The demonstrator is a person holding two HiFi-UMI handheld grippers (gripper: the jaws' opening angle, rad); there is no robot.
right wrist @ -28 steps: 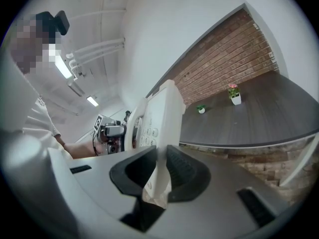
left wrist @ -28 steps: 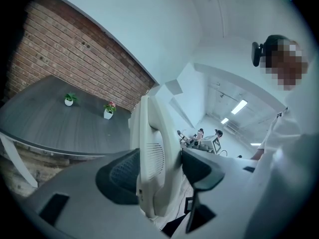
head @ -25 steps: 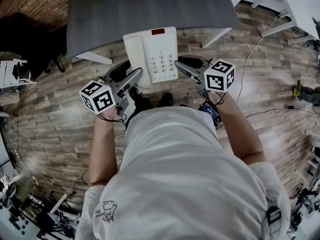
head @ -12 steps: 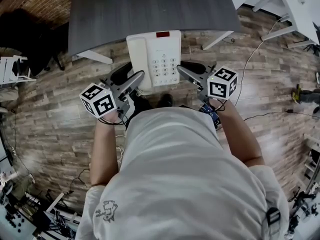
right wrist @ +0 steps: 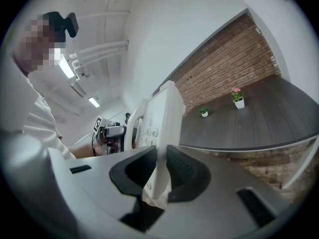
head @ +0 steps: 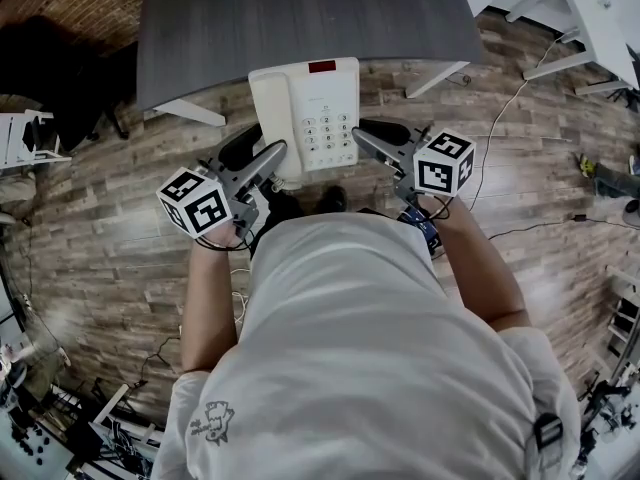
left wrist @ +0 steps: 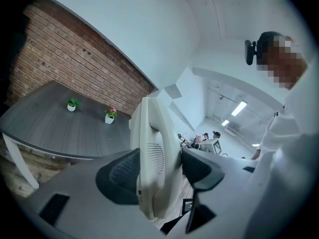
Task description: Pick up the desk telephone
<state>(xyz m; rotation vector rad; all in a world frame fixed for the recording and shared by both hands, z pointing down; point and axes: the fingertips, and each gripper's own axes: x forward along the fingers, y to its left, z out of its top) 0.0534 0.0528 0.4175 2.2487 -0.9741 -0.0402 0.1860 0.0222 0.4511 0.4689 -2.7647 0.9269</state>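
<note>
the white desk telephone (head: pixel 305 113) is up in the air, just in front of the grey table (head: pixel 300 18). the left gripper (head: pixel 258 160) squeezes its left side. the right gripper (head: pixel 368 138) squeezes its right edge.

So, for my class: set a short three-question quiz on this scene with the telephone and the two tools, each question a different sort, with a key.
1. True or false: only the left tool grips the desk telephone.
2. What stands on the grey table? A) small potted plants B) a laptop C) a mug
3. Fill in: the right tool clamps the telephone's edge beside the ______.
Key: 1 false, both tools clamp it; 2 A; 3 keypad.
</note>
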